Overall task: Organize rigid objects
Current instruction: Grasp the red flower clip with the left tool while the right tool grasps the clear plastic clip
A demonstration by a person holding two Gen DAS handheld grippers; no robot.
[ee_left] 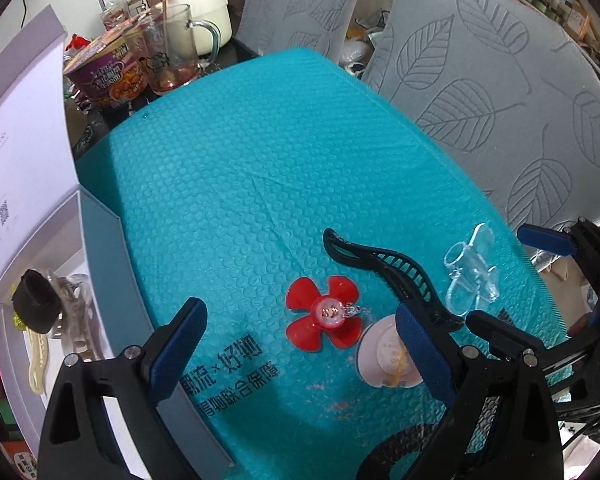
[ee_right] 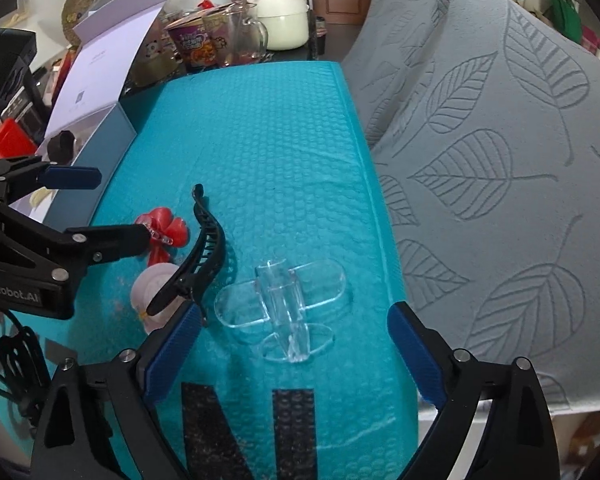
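On the teal bubble mailer (ee_left: pixel 260 168) lie a red flower-shaped clip (ee_left: pixel 324 314), a black curved hair clip (ee_left: pixel 396 272), a round white disc (ee_left: pixel 386 356) and a clear plastic airplane-shaped piece (ee_left: pixel 470 276). My left gripper (ee_left: pixel 300 344) is open and empty, its fingers either side of the red clip and the disc. My right gripper (ee_right: pixel 294 356) is open and empty, just in front of the clear airplane piece (ee_right: pixel 284 304). The black hair clip (ee_right: pixel 198 256), red clip (ee_right: pixel 164 232) and disc (ee_right: pixel 152 292) lie left of it. The left gripper (ee_right: pixel 100 208) shows there too.
An open white box (ee_left: pixel 96 264) with a raised lid stands left of the mailer, holding a black ring and pale items. Noodle cups (ee_left: pixel 108 76), a glass mug (ee_left: pixel 176 48) and a cream pot (ee_left: pixel 198 8) stand behind. Grey leaf-patterned cushions (ee_right: pixel 500 160) border the right.
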